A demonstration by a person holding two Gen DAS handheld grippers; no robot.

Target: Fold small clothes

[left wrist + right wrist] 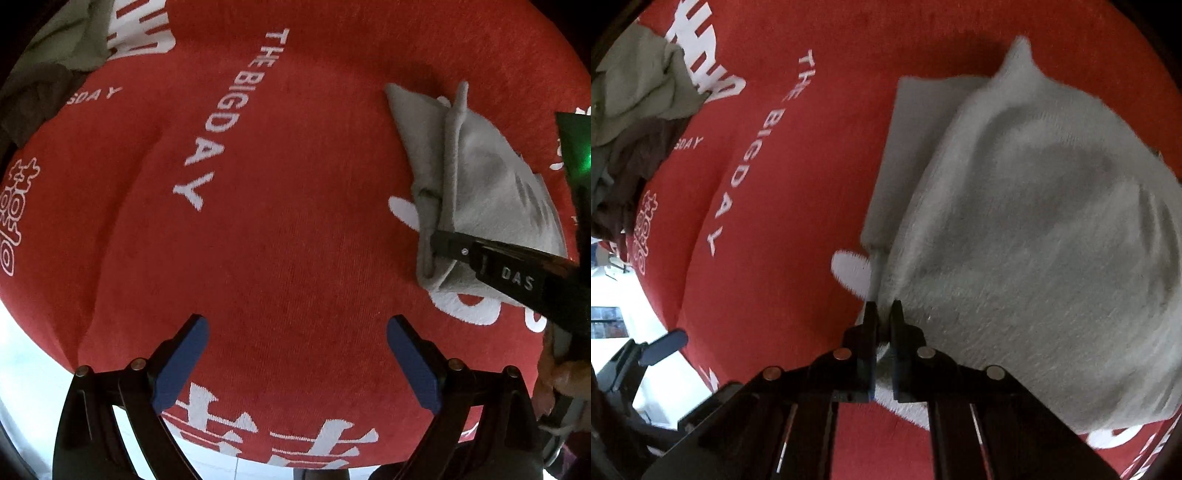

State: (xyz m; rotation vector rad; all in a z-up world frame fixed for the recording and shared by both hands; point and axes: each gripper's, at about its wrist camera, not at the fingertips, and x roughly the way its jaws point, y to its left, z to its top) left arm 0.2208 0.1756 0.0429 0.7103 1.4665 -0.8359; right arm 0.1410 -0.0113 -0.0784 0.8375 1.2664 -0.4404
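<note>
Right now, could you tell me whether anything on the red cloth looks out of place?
The grey garment lies lopsided, a cord strung across it. The right gripper pinches its edge. Other clothes sit in a crumpled heap.

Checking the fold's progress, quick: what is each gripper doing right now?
Left gripper: open, holding nothing, above the red cloth.
Right gripper: shut on the grey garment at its edge.

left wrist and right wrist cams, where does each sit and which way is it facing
Left wrist: on the left claw, facing down at the red cloth; open blue pads, the right claw gripping the grey garment, part of a hand.
Right wrist: on the right claw, facing steeply down, shut on the grey garment; left claw at the edge.
Shared: red cloth, grey garment, clothes pile.
</note>
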